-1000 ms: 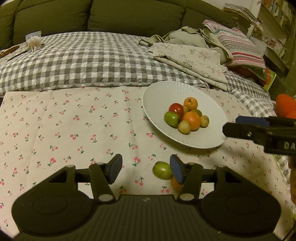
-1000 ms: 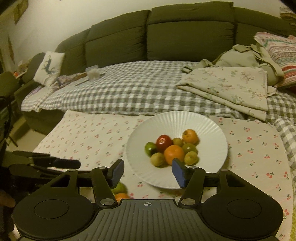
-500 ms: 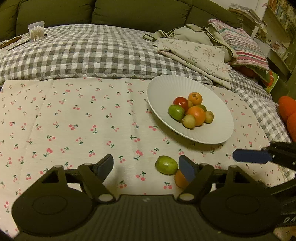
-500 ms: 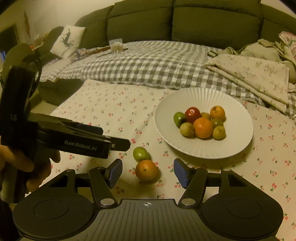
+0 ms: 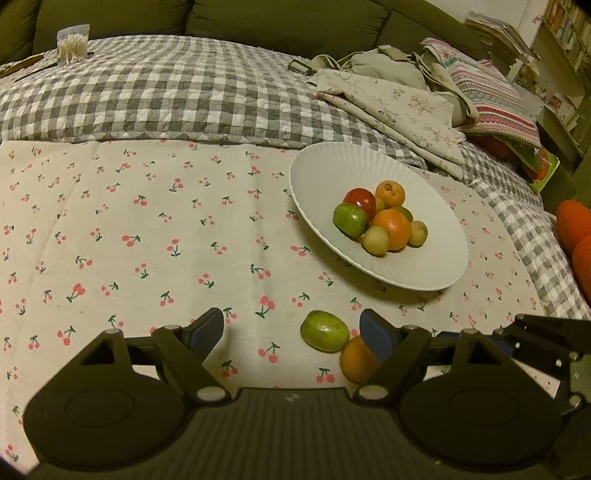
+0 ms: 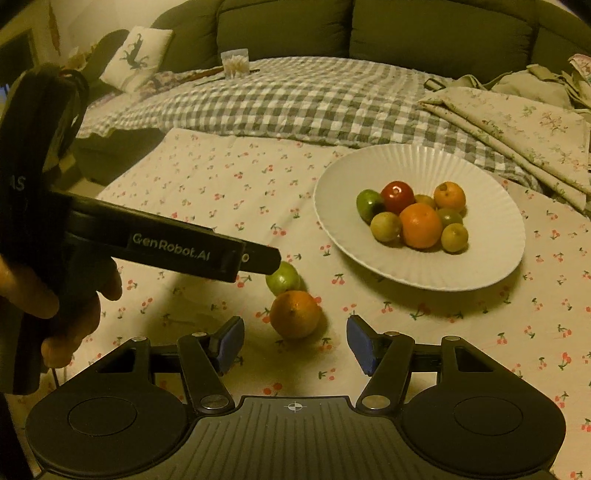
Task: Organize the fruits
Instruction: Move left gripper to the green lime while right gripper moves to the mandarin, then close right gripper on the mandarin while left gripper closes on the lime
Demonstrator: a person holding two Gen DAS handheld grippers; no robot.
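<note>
A white ribbed plate (image 5: 325,173) (image 6: 491,258) on the cherry-print cloth holds several fruits: oranges, green ones and a red one (image 6: 397,196). Two loose fruits lie on the cloth in front of it: a green fruit (image 5: 324,330) (image 6: 283,277) and an orange (image 5: 355,360) (image 6: 294,314). My left gripper (image 5: 291,332) is open, with the green fruit just inside its right finger and the orange partly behind that finger. My right gripper (image 6: 293,341) is open, with the orange just ahead of its fingertips. The left gripper's body crosses the right wrist view, its tip over the green fruit.
A person's hand (image 6: 55,295) holds the left gripper. A grey checked blanket (image 5: 166,88) lies beyond the cloth, with folded floral fabric (image 5: 399,107) and a striped pillow (image 5: 491,96) at the back right. A green sofa (image 6: 406,33) lies behind.
Both grippers have drawn back and down toward the two loose fruits. The right wrist view now faces the orange at close range. The left jaws stand wider than one second ago.
</note>
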